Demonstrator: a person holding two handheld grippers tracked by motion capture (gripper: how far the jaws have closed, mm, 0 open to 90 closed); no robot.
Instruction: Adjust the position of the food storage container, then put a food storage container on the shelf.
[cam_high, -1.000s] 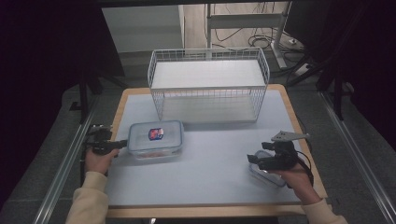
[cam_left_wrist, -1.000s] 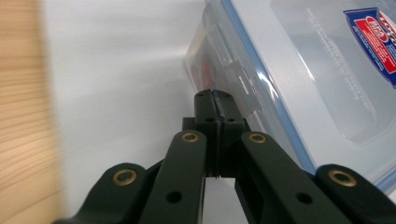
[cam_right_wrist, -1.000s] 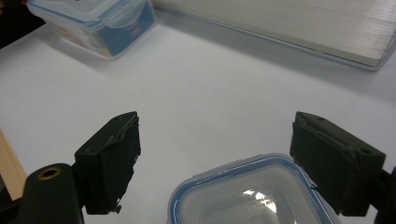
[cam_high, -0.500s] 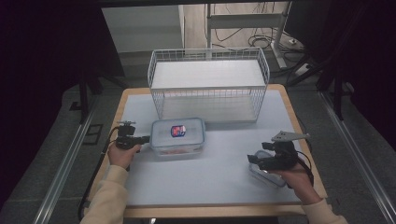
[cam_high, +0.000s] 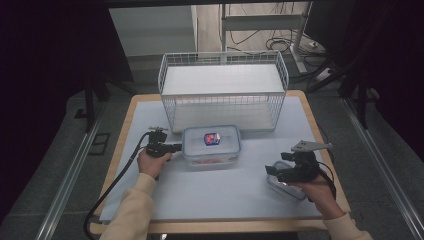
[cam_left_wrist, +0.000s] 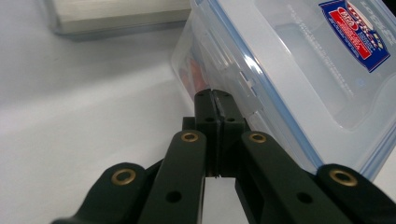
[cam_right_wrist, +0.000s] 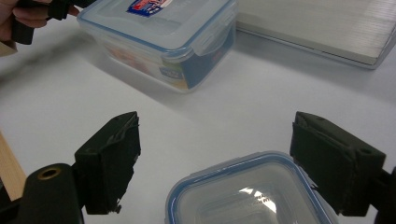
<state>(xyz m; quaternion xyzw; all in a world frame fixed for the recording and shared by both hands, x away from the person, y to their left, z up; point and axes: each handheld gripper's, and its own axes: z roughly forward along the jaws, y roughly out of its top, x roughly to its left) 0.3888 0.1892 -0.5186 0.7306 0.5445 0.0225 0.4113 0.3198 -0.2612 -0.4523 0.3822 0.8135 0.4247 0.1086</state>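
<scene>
Left gripper (cam_left_wrist: 215, 100): fingers closed, empty, touching food box (cam_high: 211, 145) mid-counter. Right gripper (cam_right_wrist: 215, 158): fingers wide, hovering over small box (cam_right_wrist: 247, 196), near right edge.

— Where does the lidded container (cam_high: 211, 145) sit?
— Mid-table, just before the wire basket (cam_high: 223, 90).
— And the smaller container (cam_high: 286, 181)?
— Well apart to its right, near the table's (cam_high: 220, 200) front edge.
</scene>
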